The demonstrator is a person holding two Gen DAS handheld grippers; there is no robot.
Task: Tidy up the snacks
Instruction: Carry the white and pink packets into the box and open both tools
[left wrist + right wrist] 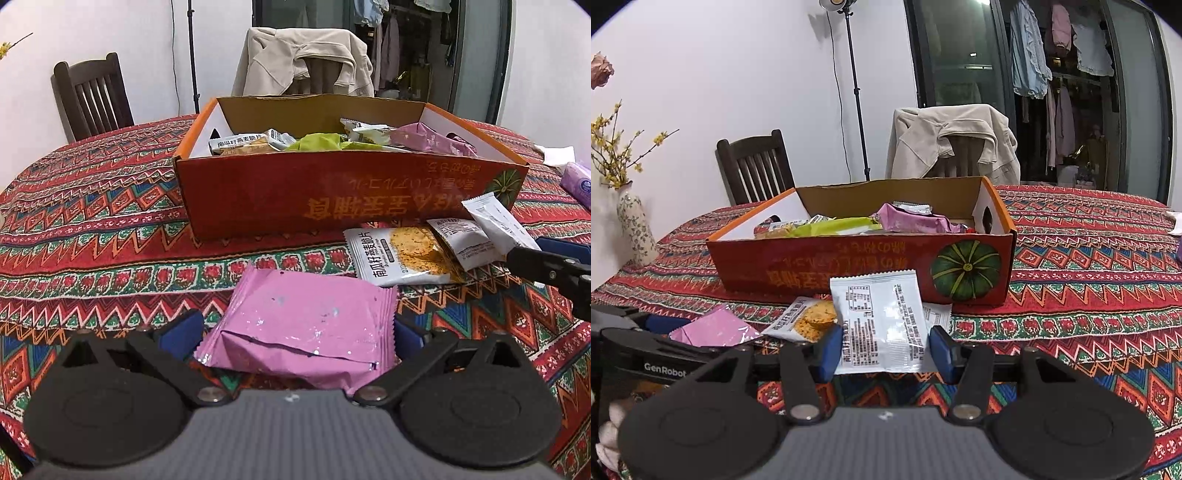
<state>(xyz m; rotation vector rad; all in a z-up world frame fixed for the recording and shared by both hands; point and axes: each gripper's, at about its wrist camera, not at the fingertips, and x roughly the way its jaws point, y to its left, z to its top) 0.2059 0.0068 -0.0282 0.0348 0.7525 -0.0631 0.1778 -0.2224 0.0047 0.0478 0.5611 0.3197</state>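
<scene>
Snacks lie loose on the patterned tablecloth in front of the orange box, which already holds several packets. Nearest the left gripper is the pink packet: it sits flat between the spread blue pads, which flank its short sides without visibly pressing, its long axis running across the fingers. The right gripper clamps the white packet, lifted upright just before the box's near wall. For both hands the box lies straight ahead and higher, so each packet must probably clear that wall
</scene>
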